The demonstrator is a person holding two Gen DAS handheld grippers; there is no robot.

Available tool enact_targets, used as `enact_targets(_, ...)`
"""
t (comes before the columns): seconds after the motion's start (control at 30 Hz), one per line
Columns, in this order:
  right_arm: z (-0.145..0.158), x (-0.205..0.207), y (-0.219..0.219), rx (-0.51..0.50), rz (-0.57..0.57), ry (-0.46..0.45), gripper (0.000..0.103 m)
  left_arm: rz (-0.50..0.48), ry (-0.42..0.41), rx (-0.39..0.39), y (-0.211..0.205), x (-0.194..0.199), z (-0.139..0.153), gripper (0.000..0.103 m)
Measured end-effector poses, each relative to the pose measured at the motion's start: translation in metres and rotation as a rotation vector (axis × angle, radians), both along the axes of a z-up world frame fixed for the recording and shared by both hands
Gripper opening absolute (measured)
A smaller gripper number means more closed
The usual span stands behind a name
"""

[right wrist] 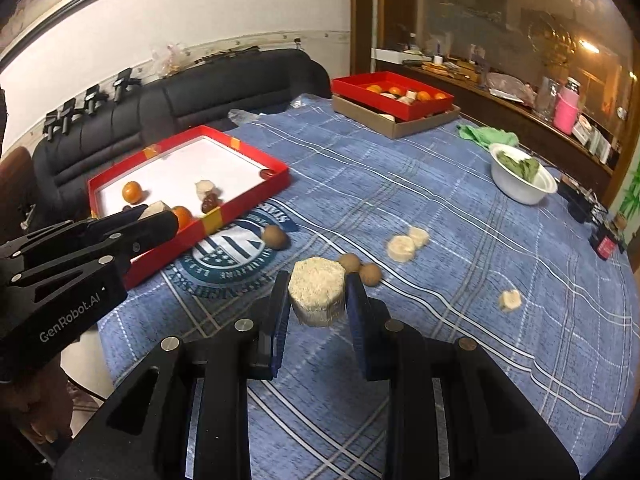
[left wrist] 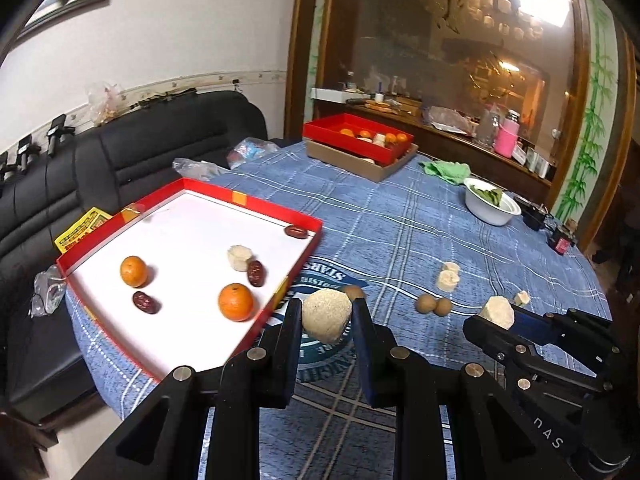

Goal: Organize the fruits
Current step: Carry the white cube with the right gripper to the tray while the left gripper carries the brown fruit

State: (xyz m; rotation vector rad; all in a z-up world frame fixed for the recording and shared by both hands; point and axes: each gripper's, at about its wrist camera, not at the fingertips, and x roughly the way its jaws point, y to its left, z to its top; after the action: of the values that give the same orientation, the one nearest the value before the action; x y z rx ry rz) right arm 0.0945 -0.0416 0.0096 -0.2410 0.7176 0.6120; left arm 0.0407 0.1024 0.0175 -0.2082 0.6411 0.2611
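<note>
My left gripper [left wrist: 326, 308] is shut on a pale sugarcane chunk [left wrist: 327, 315], held just right of the red tray [left wrist: 256, 204]. The tray's white floor holds two oranges [left wrist: 236, 302], three red dates [left wrist: 255, 273] and one cane chunk [left wrist: 239, 257]. My right gripper [right wrist: 318, 286] is shut on another cane chunk [right wrist: 317, 296] above the blue cloth. In the left wrist view the right gripper [left wrist: 498, 314] shows at the right, and in the right wrist view the left gripper [right wrist: 156, 212] shows by the tray's near corner. Loose cane pieces [right wrist: 406, 244] and brown longans [right wrist: 360, 268] lie on the cloth.
A second red tray [left wrist: 356, 138] with oranges sits on a cardboard box at the table's far side. A white bowl [left wrist: 492, 204] of green leaves and a green rag [left wrist: 446, 170] are at the far right. A black sofa [left wrist: 120, 152] runs along the left.
</note>
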Motion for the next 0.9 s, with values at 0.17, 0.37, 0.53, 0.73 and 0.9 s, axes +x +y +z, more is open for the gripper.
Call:
enact_targets(0.17, 0.001, -0.003, 0.013, 0.004, 0.031, -0.001, 0.027, 0.041, 0.001, -0.002, 0.011, -0.003, 0.000, 0.024)
enact_targets(0.37, 0.001, -0.005, 0.024, 0.014, 0.058, 0.001, 0.027, 0.086, 0.007, 0.001, 0.022, -0.007, -0.002, 0.024)
enact_targets(0.53, 0.006, -0.006, 0.035, 0.028, 0.083, -0.006, 0.027, 0.115, 0.013, 0.003, 0.031, -0.011, -0.002, 0.024)
enact_targets(0.73, 0.010, -0.008, 0.050, 0.042, 0.111, -0.014, 0.027, 0.150, 0.014, 0.002, 0.043, -0.017, -0.003, 0.024)
enact_targets(0.9, 0.013, -0.012, 0.061, 0.048, 0.135, -0.019, 0.027, 0.175, 0.014, 0.001, 0.052, -0.020, -0.004, 0.024)
